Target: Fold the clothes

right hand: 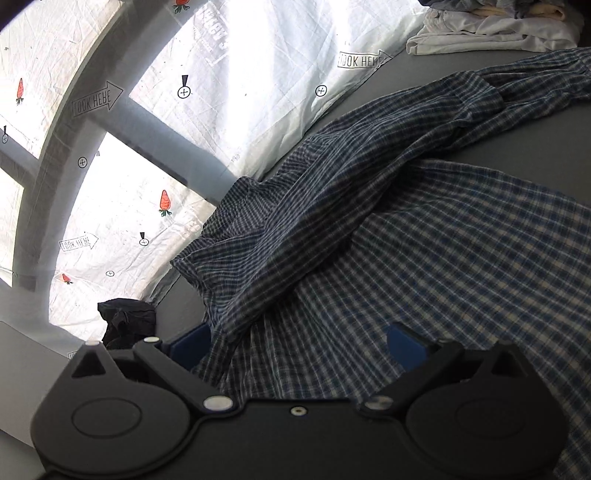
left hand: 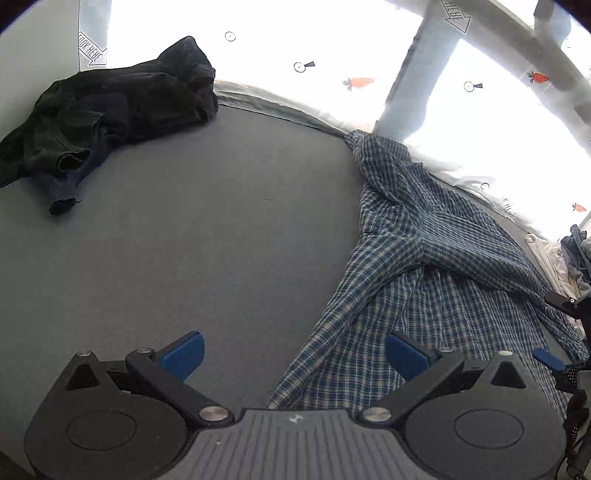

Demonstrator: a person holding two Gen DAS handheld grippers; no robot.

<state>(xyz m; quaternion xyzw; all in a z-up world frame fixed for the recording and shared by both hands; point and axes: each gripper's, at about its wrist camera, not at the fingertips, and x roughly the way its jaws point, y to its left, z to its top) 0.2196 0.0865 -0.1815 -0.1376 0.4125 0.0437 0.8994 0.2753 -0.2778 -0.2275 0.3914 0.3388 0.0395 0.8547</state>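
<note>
A blue and white plaid shirt (left hand: 424, 280) lies rumpled on the grey table (left hand: 203, 240), on the right of the left wrist view. My left gripper (left hand: 295, 356) is open, hovering over the shirt's near left edge, with nothing between its blue pads. The right gripper's blue fingertip (left hand: 550, 360) shows at the right edge of that view. In the right wrist view the plaid shirt (right hand: 424, 258) fills the middle, one sleeve bunched across it. My right gripper (right hand: 299, 345) is open just above the shirt fabric, which lies between and under the pads.
A pile of dark clothes (left hand: 107, 110) lies at the table's far left; it also shows in the right wrist view (right hand: 127, 323). White and light garments (right hand: 495, 33) are heaped at the far right. A white printed sheet (right hand: 258, 92) hangs behind the table.
</note>
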